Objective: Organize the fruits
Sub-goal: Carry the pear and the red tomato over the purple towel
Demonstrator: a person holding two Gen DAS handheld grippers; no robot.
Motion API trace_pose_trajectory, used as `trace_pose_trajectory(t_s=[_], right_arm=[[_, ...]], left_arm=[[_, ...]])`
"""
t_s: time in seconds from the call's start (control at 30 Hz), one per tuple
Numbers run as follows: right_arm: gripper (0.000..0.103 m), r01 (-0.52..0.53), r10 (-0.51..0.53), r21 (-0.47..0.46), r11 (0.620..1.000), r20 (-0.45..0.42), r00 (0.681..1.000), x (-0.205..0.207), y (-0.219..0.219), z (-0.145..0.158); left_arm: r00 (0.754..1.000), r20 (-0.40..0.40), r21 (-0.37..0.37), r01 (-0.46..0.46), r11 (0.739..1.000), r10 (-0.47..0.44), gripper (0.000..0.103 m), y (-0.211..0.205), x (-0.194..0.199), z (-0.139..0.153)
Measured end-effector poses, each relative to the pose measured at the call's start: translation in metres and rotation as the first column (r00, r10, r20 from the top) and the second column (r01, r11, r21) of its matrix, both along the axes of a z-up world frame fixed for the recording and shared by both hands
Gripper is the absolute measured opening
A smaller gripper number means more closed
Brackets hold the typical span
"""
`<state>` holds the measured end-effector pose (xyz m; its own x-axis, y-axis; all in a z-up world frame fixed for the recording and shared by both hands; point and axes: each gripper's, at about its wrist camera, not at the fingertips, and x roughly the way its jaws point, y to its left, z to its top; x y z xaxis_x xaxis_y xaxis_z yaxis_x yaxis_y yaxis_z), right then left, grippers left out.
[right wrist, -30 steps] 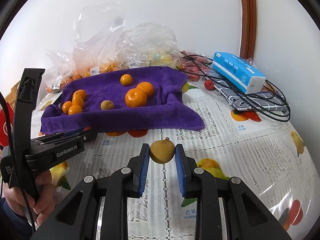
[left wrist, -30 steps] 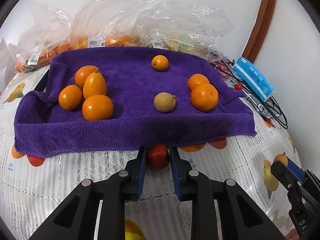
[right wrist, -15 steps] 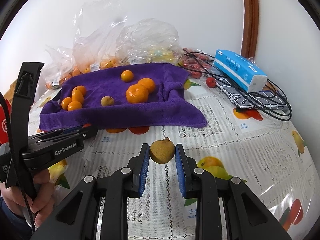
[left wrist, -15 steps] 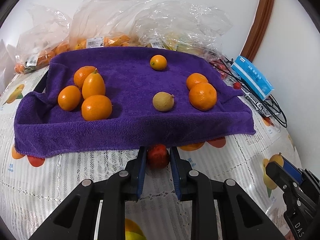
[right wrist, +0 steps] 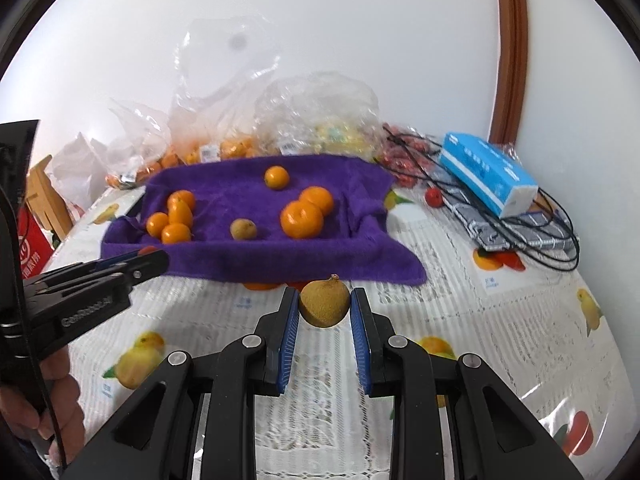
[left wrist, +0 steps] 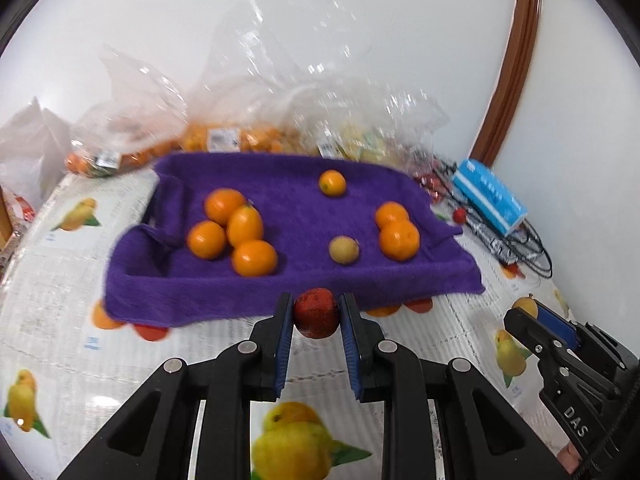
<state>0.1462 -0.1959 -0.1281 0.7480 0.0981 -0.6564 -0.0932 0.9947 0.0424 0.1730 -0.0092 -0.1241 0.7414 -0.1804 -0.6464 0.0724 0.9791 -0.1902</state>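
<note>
A: Just short of the near hem of the purple towel, the left gripper has its two blue pads pressed on either side of a small red fruit, held clear above the patterned tablecloth

B: And the other hand?

A: The right gripper is pinched the same way on a tan fruit with a little stem, also in front of the towel's near edge and off the table. Both pairs of fingers are narrowed only as far as the fruit allows, no gap showing at the pads

B: So which step is this?

A: I'd judge it the carry: each fruit is picked up and neither is on the cloth yet. On the towel the fruit lies by kind: a cluster of oval orange fruit at the left, two rounder oranges at the right, a lone small orange at the back, and one tan fruit on the towel in the middle

B: What does the next move need?

A: Probably taking the tan one forward over the hem to sit beside its match, and finding a bare patch for the red one. Release low, since round fruit may roll on the sagging cloth toward the other piles
</note>
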Motion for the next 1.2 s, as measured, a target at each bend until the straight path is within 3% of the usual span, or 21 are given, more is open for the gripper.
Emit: trace_pose_trajectory(t_s=[0.53, 1.2], right_arm=[[0.026, -0.024, 0.024, -0.004, 1.0, 0.049, 0.999, 0.008, 0.025, 0.038], [0.026, -0.021, 0.021, 0.004, 1.0, 0.045, 0.999, 0.062, 0.033, 0.061]], left_arm=[[0.993, 0.061, -0.026, -0.095, 0.995, 0.097, 0.022, 0.053, -0.014, 0.038], [0.988, 0.042, -0.043, -0.15, 0.988, 0.152, 0.022, 0.079, 0.029, 0.058]])
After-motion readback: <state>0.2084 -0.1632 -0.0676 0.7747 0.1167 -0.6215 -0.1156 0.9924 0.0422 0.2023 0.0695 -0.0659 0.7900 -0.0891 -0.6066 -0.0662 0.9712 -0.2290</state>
